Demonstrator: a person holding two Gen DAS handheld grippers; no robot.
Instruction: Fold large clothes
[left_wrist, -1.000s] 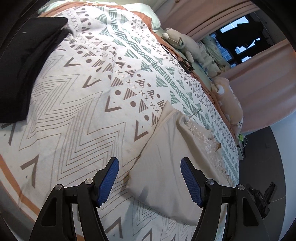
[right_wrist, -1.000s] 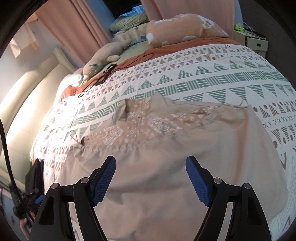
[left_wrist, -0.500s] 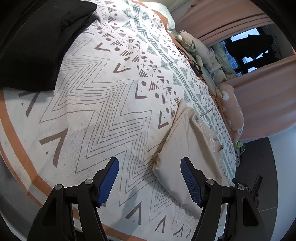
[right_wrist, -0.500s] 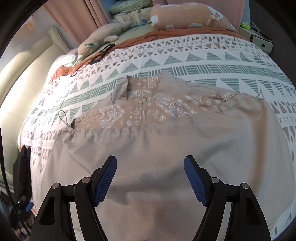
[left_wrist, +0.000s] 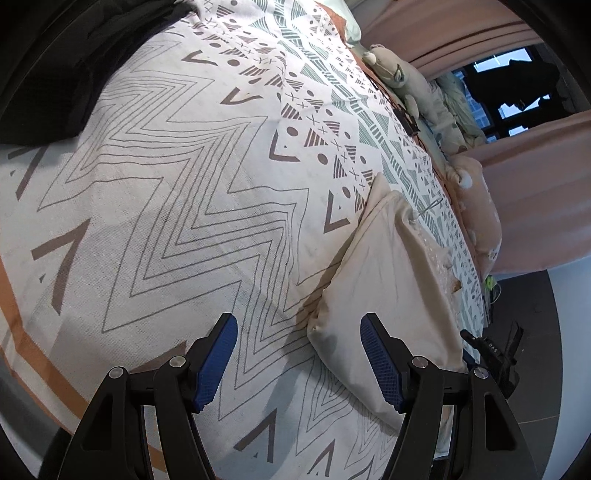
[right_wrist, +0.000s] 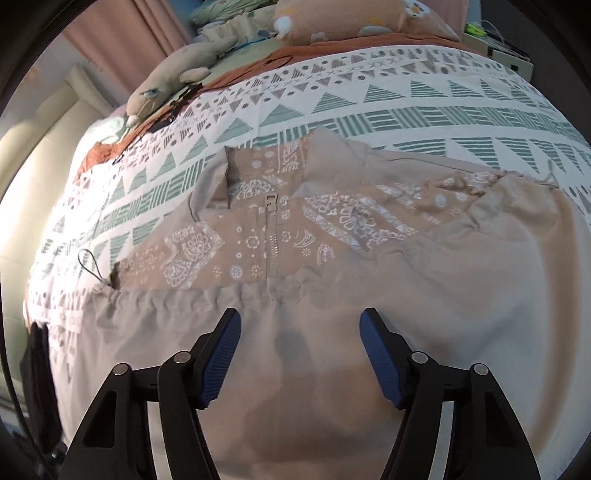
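A beige jacket (right_wrist: 332, 332) with a patterned chest band and a short zipper (right_wrist: 271, 236) lies spread on the patterned bedspread (right_wrist: 369, 107). My right gripper (right_wrist: 299, 350) hovers close over its plain lower part, below the zipper; its jaws are closing with only flat cloth beneath them, nothing pinched. In the left wrist view the same jacket (left_wrist: 388, 288) shows as a folded beige corner at the bed's right side. My left gripper (left_wrist: 299, 358) stands open just above that corner, the corner's tip between the blue pads without contact.
Black folded clothing (left_wrist: 55, 74) lies at the upper left of the bed. Plush toys (right_wrist: 177, 74) and an orange pillow (right_wrist: 369, 18) line the far side by pink curtains (left_wrist: 535, 184). The other gripper's black body (left_wrist: 495, 354) shows beyond the bed edge.
Both grippers have sunk toward the bed. The right one moved in over the jacket's lower part and its jaws narrowed. The left one came down to the jacket's corner.
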